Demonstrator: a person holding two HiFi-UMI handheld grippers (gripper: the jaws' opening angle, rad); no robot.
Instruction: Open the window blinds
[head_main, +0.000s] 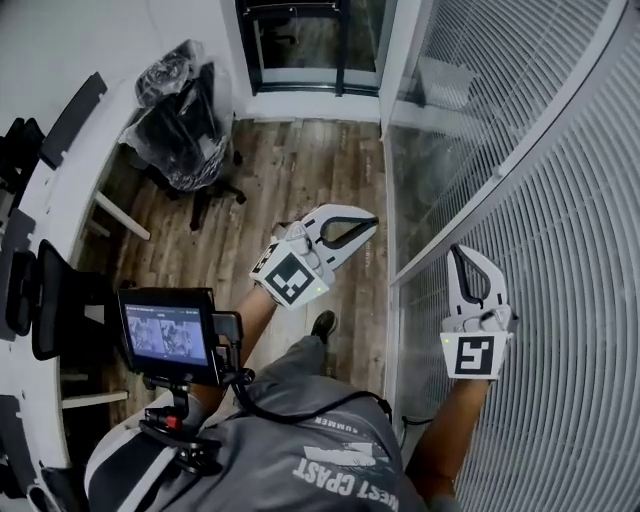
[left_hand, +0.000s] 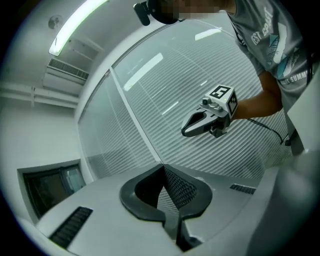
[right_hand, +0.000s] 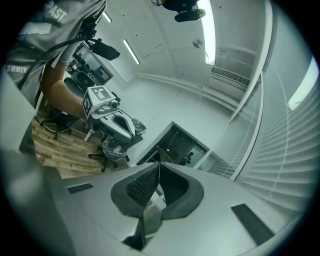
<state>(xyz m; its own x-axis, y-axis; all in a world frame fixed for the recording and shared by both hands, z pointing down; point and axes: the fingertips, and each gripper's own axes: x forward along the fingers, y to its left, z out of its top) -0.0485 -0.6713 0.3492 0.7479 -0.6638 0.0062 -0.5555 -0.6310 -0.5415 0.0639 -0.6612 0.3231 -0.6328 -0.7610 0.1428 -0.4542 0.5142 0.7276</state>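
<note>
Since the window blinds (head_main: 560, 300) cover the glazed wall on the person's right with their slats lying close together, the task looks barely begun. I read this as the approach step, before anything is touched. Nearest them is the right claw (head_main: 462, 252), its jaws pressed together on nothing, pointing along the wall just beside the slatted pane but apart from it. The left claw (head_main: 370, 226) is likewise shut and empty, held out over the wooden floor (head_main: 300, 180), further from the glass. No cord, wand or knob for the slats can be made out in any view, so the next move calls for finding that control — likely near the frame post (head_main: 470, 202) or a pane edge — then parting one claw's jaws to take it. Beyond lie a plastic-wrapped office chair (head_main: 185, 120) and a curved white worktop (head_main: 45, 190); a small monitor (head_main: 168, 333) rides at the person's chest.
</note>
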